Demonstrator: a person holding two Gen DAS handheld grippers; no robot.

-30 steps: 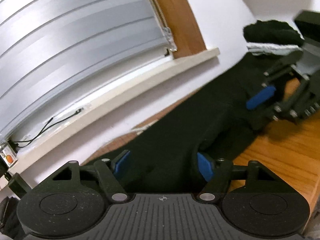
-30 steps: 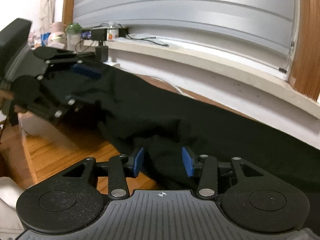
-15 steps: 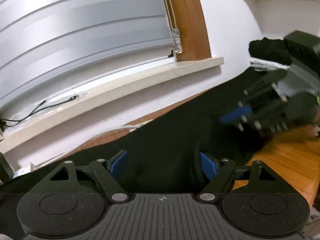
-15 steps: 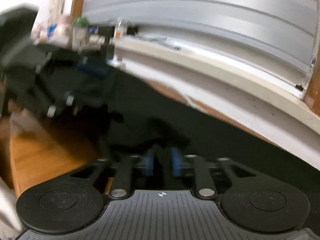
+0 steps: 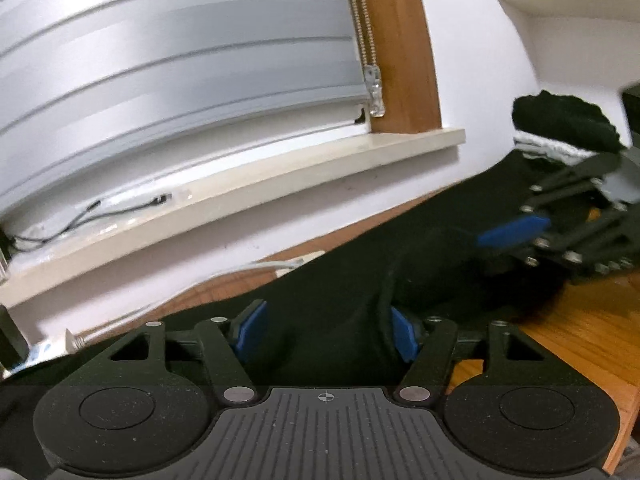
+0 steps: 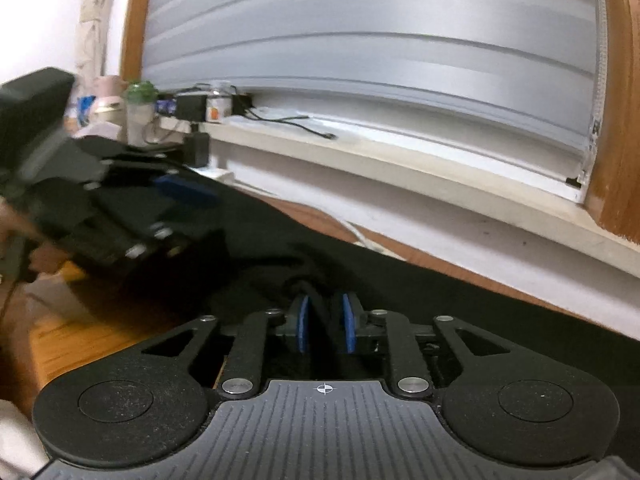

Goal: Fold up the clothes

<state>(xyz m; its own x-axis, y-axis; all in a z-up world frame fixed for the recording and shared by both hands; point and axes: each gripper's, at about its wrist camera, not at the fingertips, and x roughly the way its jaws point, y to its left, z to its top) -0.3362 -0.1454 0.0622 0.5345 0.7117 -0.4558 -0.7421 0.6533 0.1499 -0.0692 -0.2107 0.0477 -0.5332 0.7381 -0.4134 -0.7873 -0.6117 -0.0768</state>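
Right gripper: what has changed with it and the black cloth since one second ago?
The right gripper has narrowed its fingers from wide apart to pinching a fold of the black garment. The left gripper stays open around the cloth. The garment remains on the wooden table.

You have a plain black garment (image 5: pixel 340 280) spread on an orange-brown wooden table (image 5: pixel 580 328) with visible grain. Your left gripper (image 5: pixel 326 330) is black with bright blue pads (image 5: pixel 250 330) and silver pivot pins; your right gripper (image 6: pixel 324 328) matches it, black with blue pads (image 6: pixel 349 326). Behind, you see a pale grey-blue blind (image 5: pixel 180 60) with horizontal slat lines, a beaded silver-beige cord (image 5: pixel 362 12), a warm brown wooden window frame (image 5: pixel 408 60), a cream sill (image 5: pixel 280 172) and a white wall (image 5: pixel 472 40). A thin black cable (image 6: pixel 296 122) lies on the sill. A black cloth (image 5: pixel 560 120) tops a white-and-grey one (image 5: pixel 548 149).
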